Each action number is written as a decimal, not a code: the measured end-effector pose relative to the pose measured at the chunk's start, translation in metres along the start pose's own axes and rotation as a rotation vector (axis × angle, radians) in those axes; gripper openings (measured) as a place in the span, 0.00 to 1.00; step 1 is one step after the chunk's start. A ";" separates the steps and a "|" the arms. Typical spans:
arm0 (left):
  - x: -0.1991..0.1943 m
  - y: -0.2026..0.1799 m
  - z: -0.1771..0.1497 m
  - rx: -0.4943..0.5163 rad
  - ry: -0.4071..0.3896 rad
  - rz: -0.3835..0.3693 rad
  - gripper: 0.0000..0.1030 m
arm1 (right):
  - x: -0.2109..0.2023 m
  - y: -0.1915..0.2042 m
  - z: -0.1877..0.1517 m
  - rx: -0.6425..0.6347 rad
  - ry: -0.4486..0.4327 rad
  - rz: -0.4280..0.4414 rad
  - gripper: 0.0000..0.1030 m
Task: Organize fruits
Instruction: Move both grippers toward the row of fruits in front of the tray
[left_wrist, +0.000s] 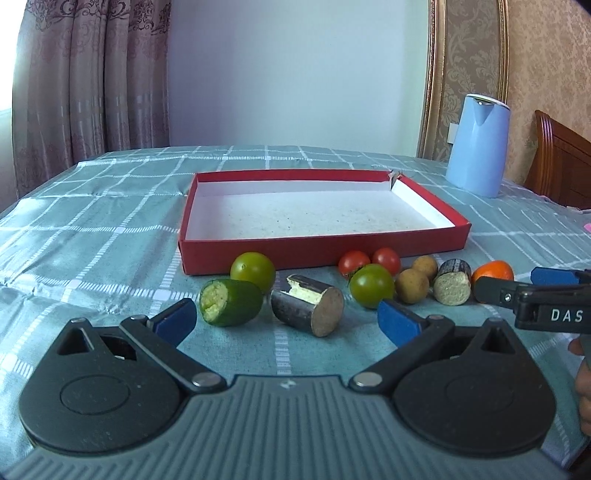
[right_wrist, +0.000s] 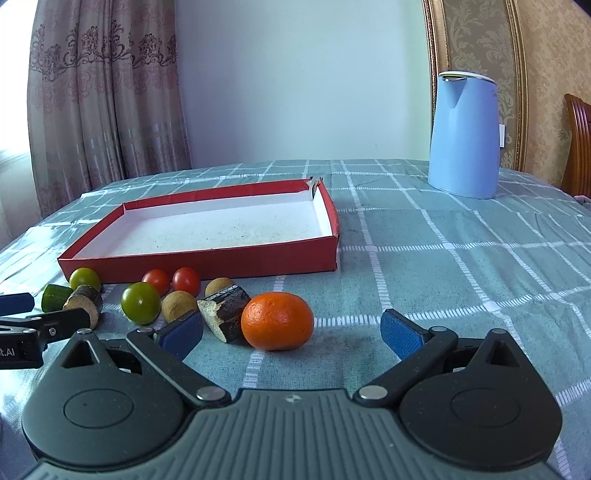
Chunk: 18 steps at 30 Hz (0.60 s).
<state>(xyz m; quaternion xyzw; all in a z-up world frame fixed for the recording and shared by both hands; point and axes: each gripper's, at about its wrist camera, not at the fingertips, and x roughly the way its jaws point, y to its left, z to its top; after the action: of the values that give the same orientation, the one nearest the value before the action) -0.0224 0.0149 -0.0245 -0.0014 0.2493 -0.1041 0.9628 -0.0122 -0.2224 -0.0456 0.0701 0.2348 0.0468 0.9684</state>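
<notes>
A shallow red box (left_wrist: 325, 251) (right_wrist: 207, 264) with a white inside lies empty on the table. In front of it sits a row of produce: a cucumber piece (left_wrist: 231, 302), two green tomatoes (left_wrist: 253, 271) (left_wrist: 371, 285), two dark cut cylinders (left_wrist: 308, 304) (left_wrist: 452, 282), two red cherry tomatoes (left_wrist: 369, 260), two brown longans (left_wrist: 417, 277) and an orange tangerine (right_wrist: 277, 320) (left_wrist: 493, 271). My left gripper (left_wrist: 288, 319) is open, just short of the cucumber and cylinder. My right gripper (right_wrist: 291, 332) is open, just short of the tangerine.
A light blue kettle (right_wrist: 465, 136) (left_wrist: 478, 146) stands at the back right on the green checked tablecloth (right_wrist: 443, 258). A wooden chair (left_wrist: 561, 162) is at the right edge. Curtains hang at the back left.
</notes>
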 end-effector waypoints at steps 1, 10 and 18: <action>0.000 0.000 0.000 0.001 0.002 0.000 1.00 | 0.000 0.000 0.000 0.001 0.002 0.001 1.00; 0.000 -0.002 -0.003 0.017 0.010 -0.004 1.00 | 0.001 0.000 0.000 -0.002 0.001 0.007 1.00; 0.000 0.003 -0.004 -0.003 0.020 -0.012 1.00 | 0.001 0.003 0.000 -0.023 0.005 0.008 0.97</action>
<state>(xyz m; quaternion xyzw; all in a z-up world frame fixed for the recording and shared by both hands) -0.0236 0.0177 -0.0284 -0.0035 0.2589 -0.1096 0.9597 -0.0113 -0.2194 -0.0460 0.0601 0.2363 0.0537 0.9683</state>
